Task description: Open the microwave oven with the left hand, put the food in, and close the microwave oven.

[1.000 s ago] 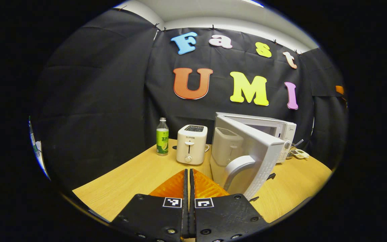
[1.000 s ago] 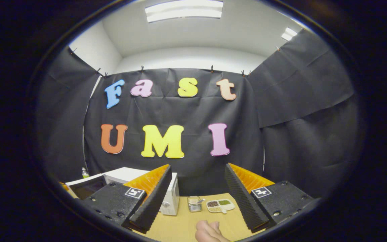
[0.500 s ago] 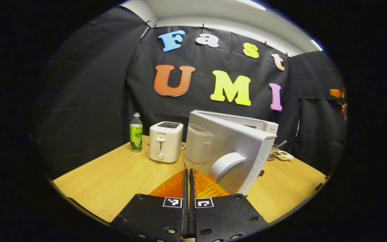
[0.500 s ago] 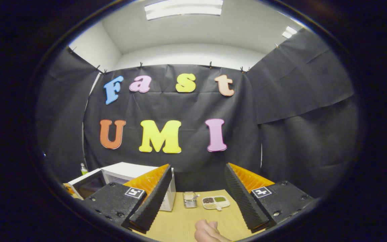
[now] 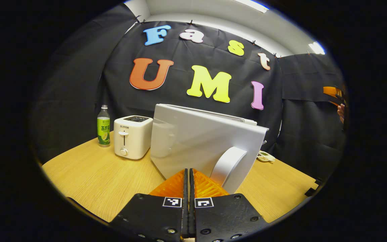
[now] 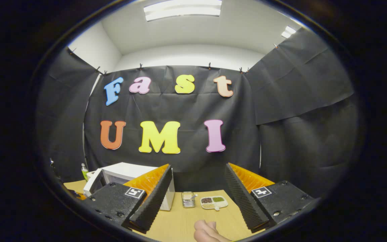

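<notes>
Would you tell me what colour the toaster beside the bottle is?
Cream white toaster, clearest in the left gripper view.

We are inside a booth hung with black cloth, pinned along its top edge by small clips and creased where the panels meet at the corners. Above the cloth we see a white wall and a white ceiling with a long fluorescent panel lit overhead (a second, smaller light sits off to one side). Below stands a light wooden table, its grain running evenly across the top.
</notes>
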